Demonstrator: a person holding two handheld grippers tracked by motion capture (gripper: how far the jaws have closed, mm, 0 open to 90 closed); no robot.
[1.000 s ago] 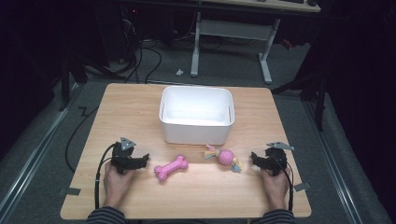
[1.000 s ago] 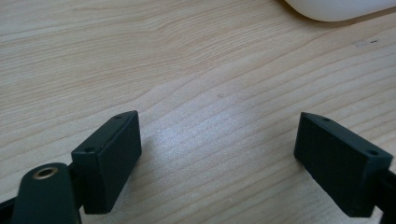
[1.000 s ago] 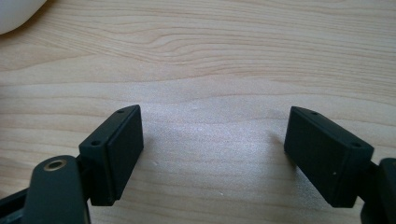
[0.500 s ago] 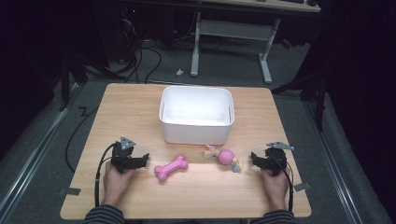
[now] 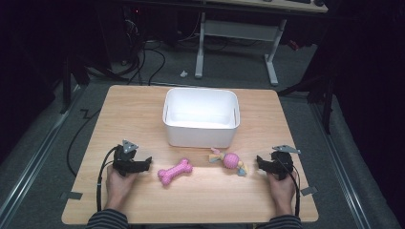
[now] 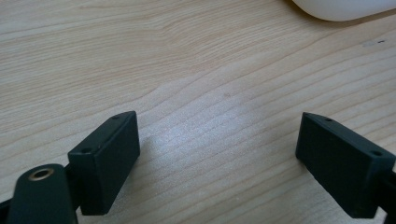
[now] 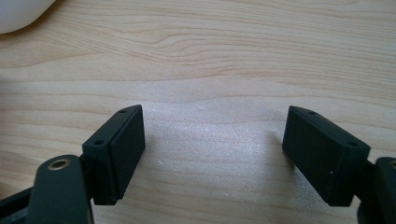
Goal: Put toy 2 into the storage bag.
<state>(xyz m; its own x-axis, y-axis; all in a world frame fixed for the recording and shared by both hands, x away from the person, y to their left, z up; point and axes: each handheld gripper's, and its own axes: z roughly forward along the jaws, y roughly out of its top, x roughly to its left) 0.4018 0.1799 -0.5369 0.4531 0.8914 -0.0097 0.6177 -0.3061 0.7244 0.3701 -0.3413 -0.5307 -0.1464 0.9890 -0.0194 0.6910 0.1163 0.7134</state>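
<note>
Both grippers spread wide, nothing held. Pink bone toy (image 5: 175, 171) just ahead of left gripper (image 5: 145, 163); ball toy (image 5: 230, 161) near right gripper (image 5: 259, 162) (white bin (image 5: 200, 136) beyond, between them).

L gripper (image 5: 145, 163): black body, grey 3-corner plate, black cable | R gripper (image 5: 261, 162): same | jaws: black blocks w/ small screw holes | sleeves (image 5: 107, 219): dark w/ stripes
</note>
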